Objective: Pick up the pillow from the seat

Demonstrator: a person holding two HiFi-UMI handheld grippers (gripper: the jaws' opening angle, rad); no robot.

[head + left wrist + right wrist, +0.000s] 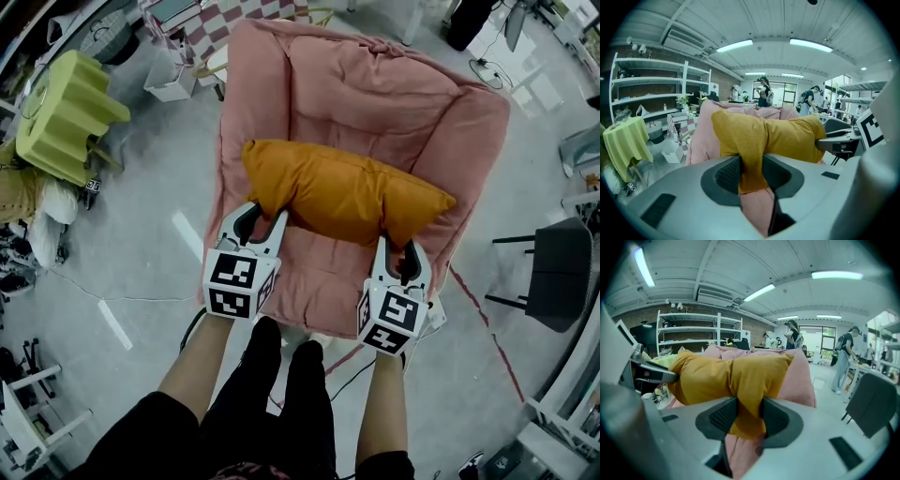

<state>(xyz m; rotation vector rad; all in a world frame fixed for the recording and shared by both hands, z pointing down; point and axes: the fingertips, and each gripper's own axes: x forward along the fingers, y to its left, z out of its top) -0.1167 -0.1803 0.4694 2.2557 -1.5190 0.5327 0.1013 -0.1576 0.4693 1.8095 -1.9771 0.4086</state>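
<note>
An orange pillow [342,192] hangs above the pink padded seat [375,94], held at both ends. My left gripper [265,222] is shut on the pillow's left end, where the cloth [751,159] bunches between the dark pads. My right gripper [397,255] is shut on the pillow's right end, with the orange fabric [745,406] pinched between its pads. In the left gripper view the pillow [783,136] stretches across to the other gripper [843,143]. In the right gripper view the pillow [722,373] stands in front of the pink seat back [801,376].
A yellow-green covered object [66,117] stands at the left, a dark chair [553,272] at the right. White shelves [651,93] line the left wall. People stand far off in the room [792,341]. Cables lie on the grey floor [141,272].
</note>
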